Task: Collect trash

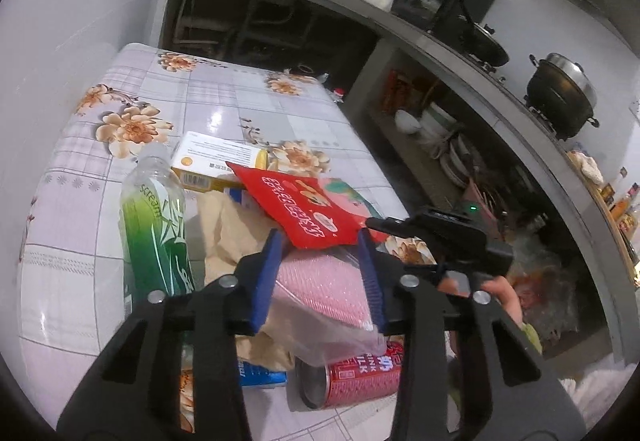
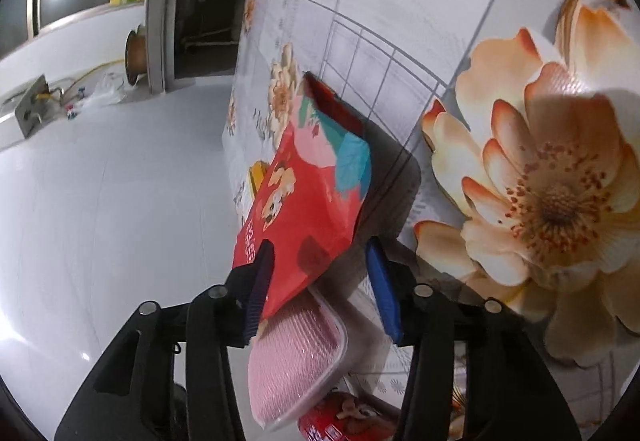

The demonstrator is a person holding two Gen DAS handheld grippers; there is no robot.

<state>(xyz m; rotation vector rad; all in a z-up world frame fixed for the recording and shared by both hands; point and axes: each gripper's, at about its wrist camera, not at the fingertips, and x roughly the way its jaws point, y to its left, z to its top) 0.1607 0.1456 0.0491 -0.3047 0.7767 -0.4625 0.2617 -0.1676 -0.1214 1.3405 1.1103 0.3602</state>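
Since both grippers sit on the same heap, I judge this to be the pick-up step of collecting trash, with nothing lifted yet. Nearest in the left wrist view, the left gripper [image 1: 320, 273] stands at a middling width with the pink tray [image 1: 324, 297] between its pads; whether they press on it I cannot tell. In the right wrist view, the right gripper [image 2: 320, 289] is half open around the lower end of the red pouch [image 2: 308, 209]: the pad at nine o'clock touches it, while the pad at three o'clock stands clear.

The pouch lies on the tray, so the next move calls for closing the right jaws fully on the pouch and lifting it off, with the left gripper steadying or taking the tray.

Under the tray at six o'clock lie a red can [image 1: 360, 373] and a blue can [image 1: 260, 377], which could roll. At nine o'clock stands a bottle [image 1: 154, 233], easy to knock over. A paper bag [image 1: 228, 237] and a box [image 1: 212, 161] lie just beyond, at eleven o'clock, all on the table [image 1: 200, 97]. Farther off, at two o'clock, a pot [image 1: 560, 97] stands on the counter [image 1: 460, 53].
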